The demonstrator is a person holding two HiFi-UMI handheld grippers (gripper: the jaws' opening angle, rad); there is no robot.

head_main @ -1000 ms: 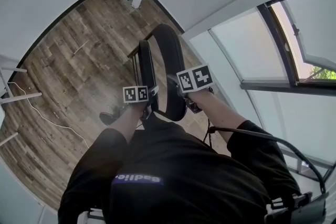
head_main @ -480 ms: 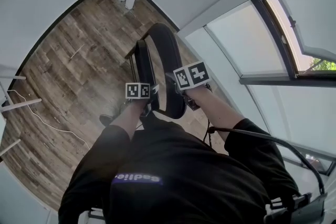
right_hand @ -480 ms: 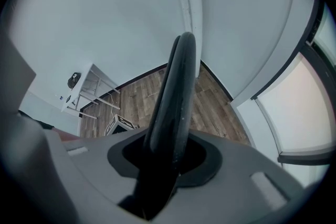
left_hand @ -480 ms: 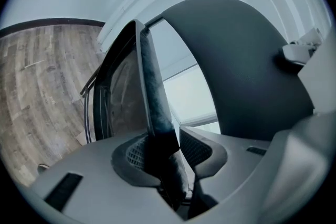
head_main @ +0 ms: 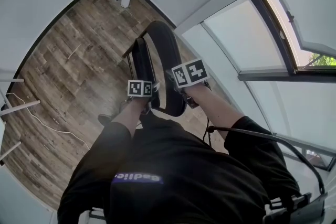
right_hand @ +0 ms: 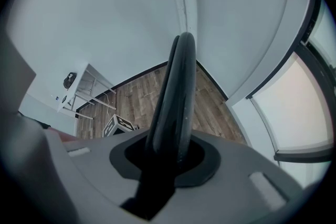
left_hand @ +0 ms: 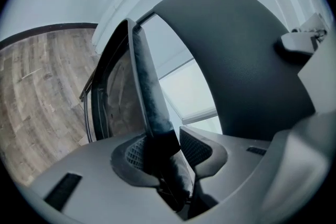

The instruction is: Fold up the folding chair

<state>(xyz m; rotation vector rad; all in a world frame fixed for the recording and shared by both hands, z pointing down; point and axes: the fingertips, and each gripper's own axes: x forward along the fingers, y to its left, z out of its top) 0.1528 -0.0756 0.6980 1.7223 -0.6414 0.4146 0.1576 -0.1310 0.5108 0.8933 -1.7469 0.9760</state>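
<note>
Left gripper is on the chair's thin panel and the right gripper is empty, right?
No, the right gripper isn't empty: the right gripper view shows the chair's thick black panel between its fingers, which have just been closing. The left gripper is on the thin panel, as you said; its fingers have also just closed a little.

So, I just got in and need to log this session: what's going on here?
A person is folding a black folding chair with a handheld gripper in each hand. The left gripper is clamped on the edge of the chair's thinner panel, the right gripper on the rim of its wider panel; both pairs of jaws have just been closing. The two panels stand upright and close together over the wooden floor, a narrow gap between them.
</note>
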